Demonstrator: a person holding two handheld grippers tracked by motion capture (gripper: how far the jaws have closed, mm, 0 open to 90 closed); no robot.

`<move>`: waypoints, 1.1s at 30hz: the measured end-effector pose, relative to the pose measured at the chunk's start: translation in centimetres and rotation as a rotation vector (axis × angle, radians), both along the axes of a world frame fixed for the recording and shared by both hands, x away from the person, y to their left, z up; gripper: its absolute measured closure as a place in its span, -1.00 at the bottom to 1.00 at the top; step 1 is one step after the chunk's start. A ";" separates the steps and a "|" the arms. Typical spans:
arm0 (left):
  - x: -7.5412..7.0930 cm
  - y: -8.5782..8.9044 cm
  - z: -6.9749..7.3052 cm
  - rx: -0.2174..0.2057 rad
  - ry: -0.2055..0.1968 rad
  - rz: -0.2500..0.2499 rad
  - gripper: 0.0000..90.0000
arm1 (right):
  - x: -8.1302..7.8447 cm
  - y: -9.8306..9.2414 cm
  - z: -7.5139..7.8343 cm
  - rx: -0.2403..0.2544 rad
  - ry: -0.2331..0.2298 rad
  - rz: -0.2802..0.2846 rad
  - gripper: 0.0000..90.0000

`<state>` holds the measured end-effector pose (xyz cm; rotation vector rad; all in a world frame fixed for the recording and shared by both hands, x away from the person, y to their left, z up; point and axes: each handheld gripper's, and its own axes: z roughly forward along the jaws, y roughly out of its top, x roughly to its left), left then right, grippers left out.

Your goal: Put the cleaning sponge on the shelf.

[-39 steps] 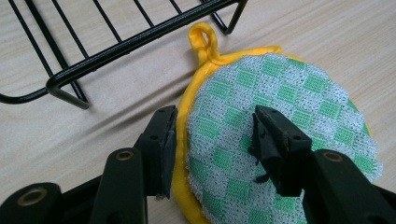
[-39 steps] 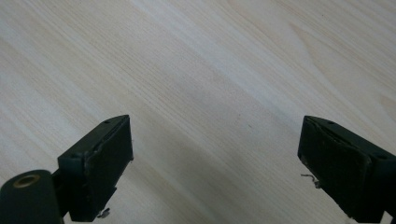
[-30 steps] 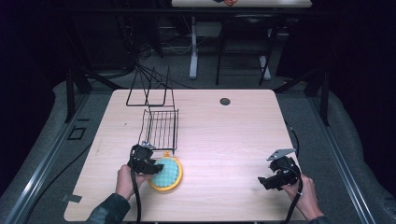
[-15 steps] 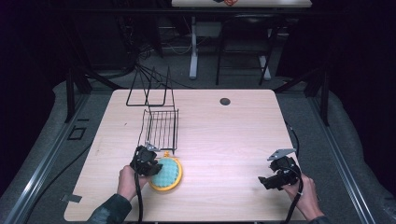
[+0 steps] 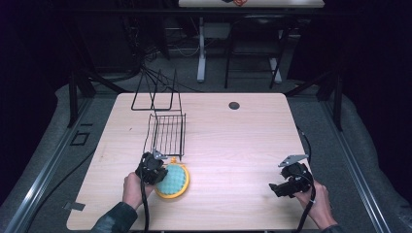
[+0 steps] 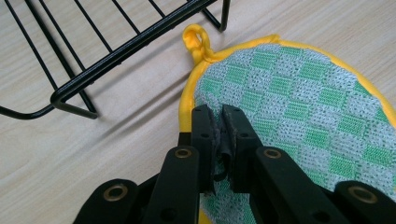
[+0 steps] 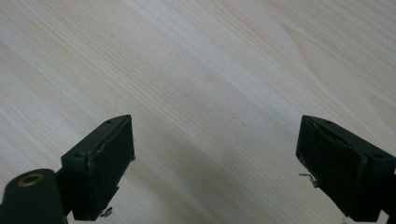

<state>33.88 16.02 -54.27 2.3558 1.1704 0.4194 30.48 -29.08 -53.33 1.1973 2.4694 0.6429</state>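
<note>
A round pot holder (image 5: 173,181), green-checked with a yellow rim and loop, lies flat on the wooden table (image 5: 243,145) near the front left. My left gripper (image 5: 159,173) sits at its left edge. In the left gripper view its jaws (image 6: 219,114) have just been closing and now pinch the edge of the pot holder (image 6: 303,102) between the pads. My right gripper (image 5: 273,189) rests low at the front right, held by a hand. Its jaws (image 7: 215,144) stand wide open over bare wood.
A black wire rack (image 5: 167,131) stands just behind the pot holder, its front foot close to the yellow loop (image 6: 196,39). A second wire frame (image 5: 153,92) stands at the back left edge. A small dark disc (image 5: 234,105) lies at the back centre.
The left gripper has edged slightly right onto the pot holder's rim. The right hand and gripper have kept still.
</note>
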 end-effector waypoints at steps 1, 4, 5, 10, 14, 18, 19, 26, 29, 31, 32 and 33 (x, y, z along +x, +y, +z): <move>0.0 0.1 0.0 -0.001 -0.010 -0.007 0.87 | 0.0 0.0 0.0 0.001 0.002 -0.001 -0.76; 0.0 0.4 0.1 -0.018 -0.012 -0.021 0.88 | 0.0 0.0 0.0 0.001 -0.001 -0.004 -0.76; 0.0 0.4 0.1 -0.021 -0.011 -0.019 0.89 | 0.0 0.0 0.0 0.005 -0.001 -0.005 -0.76; -0.2 0.6 0.6 -0.020 -0.018 -0.021 0.92 | 0.1 -0.1 -0.1 0.007 0.001 -0.005 -0.75; -0.4 0.8 0.9 -0.029 -0.024 -0.019 0.93 | 0.0 -0.1 0.0 0.008 -0.004 -0.004 -0.76; -0.7 0.9 1.4 -0.038 -0.033 -0.019 0.94 | 0.0 -0.1 0.0 0.007 -0.002 -0.004 -0.76; -0.8 0.9 1.5 -0.043 -0.035 -0.022 0.94 | 0.0 -0.1 0.0 0.007 -0.002 -0.004 -0.76; -1.1 1.0 1.9 -0.045 -0.041 -0.029 0.94 | 0.1 -0.1 -0.1 0.008 0.001 -0.004 -0.75; -1.2 1.1 2.0 -0.053 -0.038 -0.032 0.94 | 0.1 -0.1 -0.1 0.006 0.001 -0.002 -0.75; -1.4 1.1 2.1 -0.059 -0.043 -0.030 0.94 | 0.0 -0.1 -0.1 0.008 0.001 -0.004 -0.75; -1.4 1.0 2.2 -0.058 -0.047 -0.029 0.94 | 0.0 -0.1 0.0 0.009 0.004 -0.003 -0.75; -1.5 1.1 2.2 -0.054 -0.049 -0.031 0.94 | 0.0 -0.1 0.0 0.008 0.004 -0.003 -0.75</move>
